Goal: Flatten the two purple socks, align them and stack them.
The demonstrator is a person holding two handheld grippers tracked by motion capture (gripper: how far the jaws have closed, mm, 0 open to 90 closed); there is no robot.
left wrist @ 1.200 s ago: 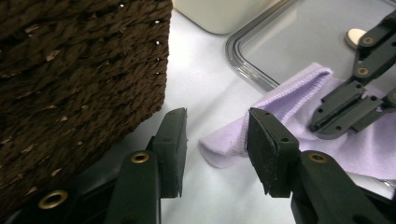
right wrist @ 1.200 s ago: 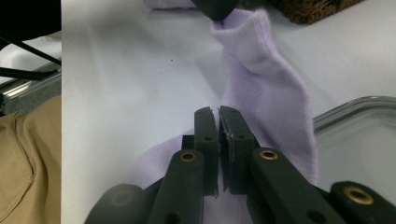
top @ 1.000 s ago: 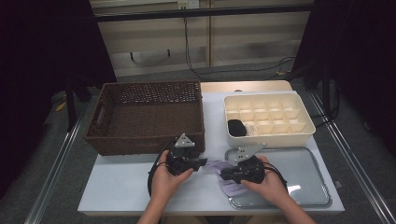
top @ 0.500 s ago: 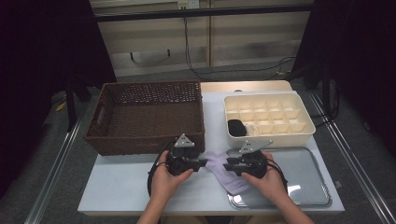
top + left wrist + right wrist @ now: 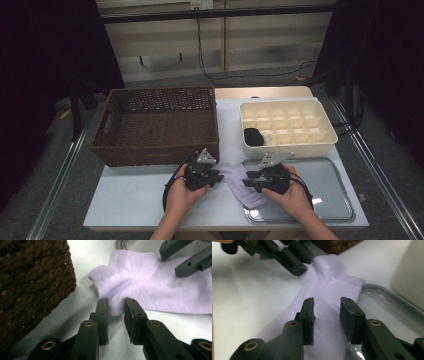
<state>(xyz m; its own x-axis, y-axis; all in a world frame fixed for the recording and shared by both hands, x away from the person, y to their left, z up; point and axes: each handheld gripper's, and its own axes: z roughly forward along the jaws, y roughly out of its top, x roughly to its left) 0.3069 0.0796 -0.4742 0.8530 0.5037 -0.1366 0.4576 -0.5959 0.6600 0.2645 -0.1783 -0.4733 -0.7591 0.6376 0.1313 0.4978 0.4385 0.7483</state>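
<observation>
A lilac ankle sock (image 5: 239,183) lies flat on the white table, its toe end reaching onto the metal tray. My left gripper (image 5: 218,176) comes at it from the left. Its jaws have just been closing and now pinch the sock's heel edge (image 5: 116,307) between the pads (image 5: 130,315). My right gripper (image 5: 248,179) points left over the sock's middle. Its jaws have just been opening and stand apart above the fabric (image 5: 327,322), with nothing gripped. The left gripper view has the right gripper's fingers (image 5: 187,265) at its top right.
A dark wicker basket (image 5: 155,152) stands just behind the left hand. A cream compartment box (image 5: 290,146) at the back right holds a black item (image 5: 253,136). The metal tray (image 5: 330,195) lies under the right hand. The table's front edge is close to both forearms.
The sock now lies more spread out between the two grippers than a second ago. Both hands have stayed about where they were.
</observation>
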